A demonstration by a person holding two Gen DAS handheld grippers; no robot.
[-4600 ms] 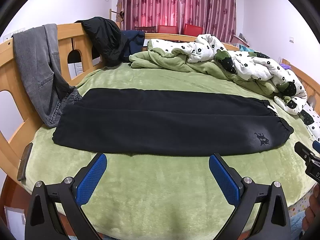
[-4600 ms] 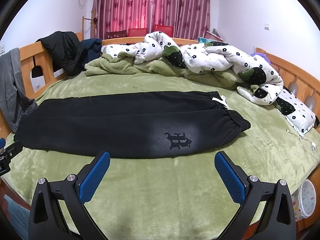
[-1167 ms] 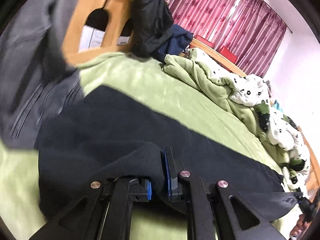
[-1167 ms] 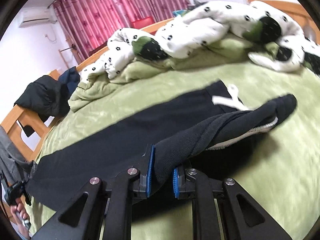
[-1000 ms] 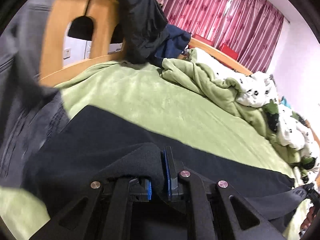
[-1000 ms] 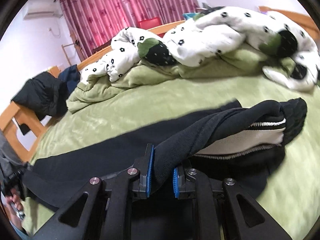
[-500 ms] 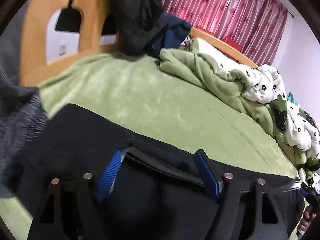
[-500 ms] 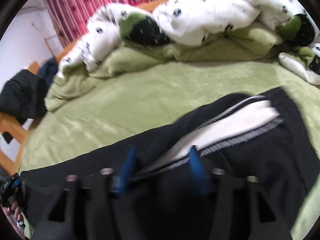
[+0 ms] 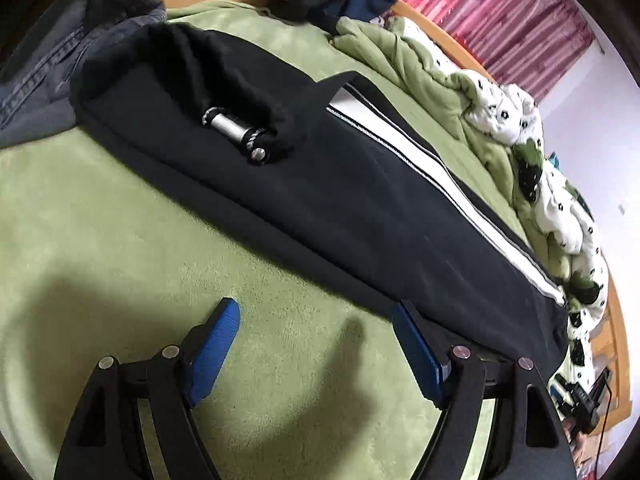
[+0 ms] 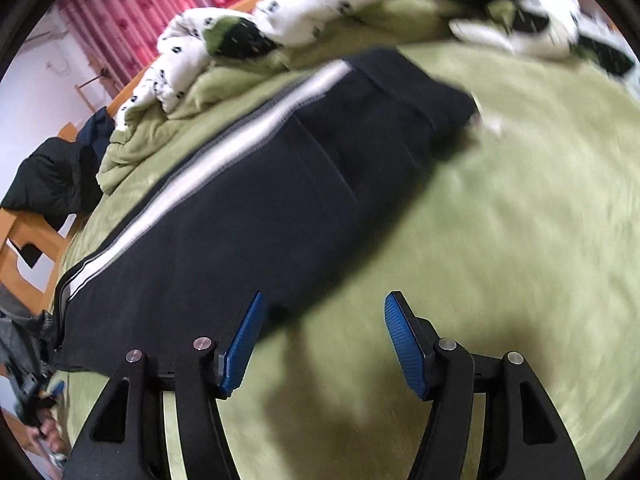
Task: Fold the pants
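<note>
Black pants (image 9: 340,200) lie folded lengthwise on the green bedspread (image 9: 120,240), a white side stripe (image 9: 440,176) along the top. At the leg end a cuff is bunched around a silver cylinder (image 9: 232,130). My left gripper (image 9: 316,350) is open and empty above the bedspread, just in front of the pants' near edge. In the right wrist view the pants (image 10: 260,208) run from the waistband at upper right to lower left. My right gripper (image 10: 320,344) is open and empty, its left pad (image 10: 242,344) at the pants' near edge.
A crumpled green and white spotted quilt (image 9: 520,128) lies along the far side of the bed. Grey jeans (image 9: 36,72) and dark jackets (image 10: 52,184) hang on the wooden bed rail (image 10: 16,256). Red curtains (image 10: 132,12) hang behind.
Both grippers carried the near edge of the pants over to the far side, let go and opened. They have since drawn back to the near side; the pants now lie folded in half lengthwise.
</note>
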